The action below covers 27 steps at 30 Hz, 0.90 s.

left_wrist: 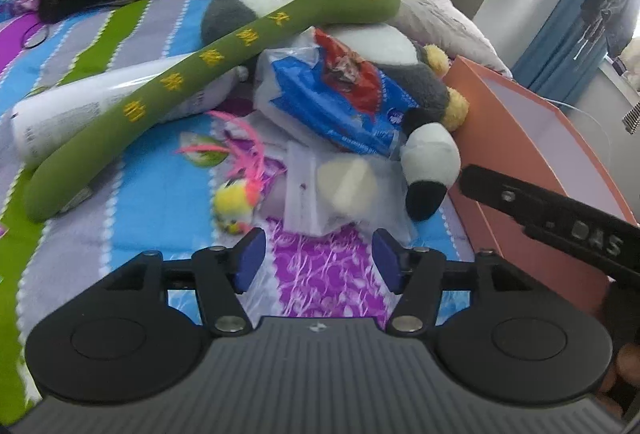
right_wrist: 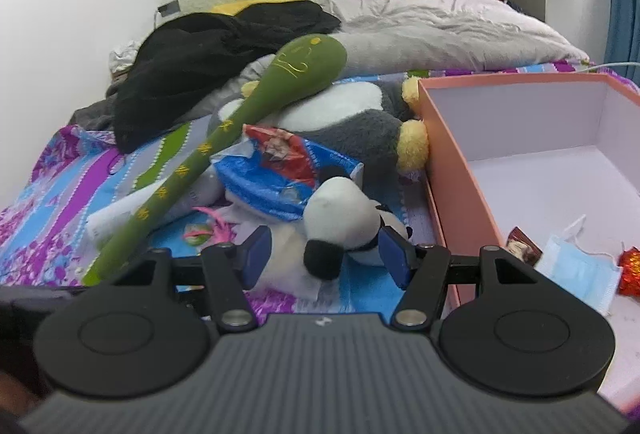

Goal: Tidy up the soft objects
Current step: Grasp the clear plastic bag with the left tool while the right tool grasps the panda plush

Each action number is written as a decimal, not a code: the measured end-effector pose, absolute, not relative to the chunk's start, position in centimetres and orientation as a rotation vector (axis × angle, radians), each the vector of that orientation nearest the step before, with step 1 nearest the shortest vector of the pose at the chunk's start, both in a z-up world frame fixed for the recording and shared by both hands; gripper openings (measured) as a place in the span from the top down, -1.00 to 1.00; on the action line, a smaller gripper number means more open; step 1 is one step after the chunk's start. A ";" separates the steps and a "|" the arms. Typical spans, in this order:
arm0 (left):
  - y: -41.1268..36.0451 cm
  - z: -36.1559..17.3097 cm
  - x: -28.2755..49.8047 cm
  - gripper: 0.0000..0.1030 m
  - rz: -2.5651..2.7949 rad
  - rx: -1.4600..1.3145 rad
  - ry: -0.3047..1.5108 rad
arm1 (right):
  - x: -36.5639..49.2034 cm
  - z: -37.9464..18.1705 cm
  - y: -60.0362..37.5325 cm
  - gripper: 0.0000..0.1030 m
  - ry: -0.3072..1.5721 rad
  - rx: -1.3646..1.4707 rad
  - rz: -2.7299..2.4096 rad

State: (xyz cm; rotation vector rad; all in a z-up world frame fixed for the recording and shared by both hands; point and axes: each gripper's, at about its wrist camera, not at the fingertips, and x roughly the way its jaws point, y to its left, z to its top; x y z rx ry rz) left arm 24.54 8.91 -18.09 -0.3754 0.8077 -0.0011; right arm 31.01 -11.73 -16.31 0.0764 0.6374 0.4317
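Note:
A small black-and-white panda plush (right_wrist: 340, 230) lies on the striped bedsheet, between the fingers of my right gripper (right_wrist: 325, 258), which is open; its pads do not press on it. My left gripper (left_wrist: 319, 260) is open over the purple sheet with nothing between its pads, just short of a clear plastic bag (left_wrist: 344, 189). The panda plush (left_wrist: 430, 161) sits to the right of that bag. A long green plush (left_wrist: 200, 65) leans across a grey-and-white plush (left_wrist: 420, 81) and a blue packet (left_wrist: 320, 93). One of the right gripper's fingers (left_wrist: 520, 201) shows beside the panda.
An open pink box (right_wrist: 452, 173) stands right of the pile, holding a blue face mask (right_wrist: 576, 270) and a red wrapper (right_wrist: 630, 270). A white bottle (left_wrist: 80, 105) and a feathered toy (left_wrist: 240, 189) lie left. Black clothing (right_wrist: 200, 65) and a grey quilt sit behind.

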 end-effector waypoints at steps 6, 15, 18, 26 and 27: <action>8.5 -18.5 26.9 -0.27 -0.038 -0.380 0.781 | 33.7 -17.4 -11.2 -0.20 0.659 0.093 0.403; 7.8 -19.5 29.2 -0.27 -0.065 -0.348 0.789 | 36.2 -18.9 -11.6 -0.11 0.719 0.183 0.446; 7.5 -20.0 30.1 -0.27 -0.067 -0.328 0.797 | 36.0 -19.0 -11.5 -0.07 0.719 0.177 0.449; 6.1 -20.7 31.6 -0.05 -0.068 -0.237 0.819 | 36.0 -18.7 -11.7 0.05 0.720 0.175 0.461; 6.1 -20.8 31.8 0.06 -0.061 -0.234 0.821 | 35.9 -18.7 -11.7 0.06 0.720 0.176 0.461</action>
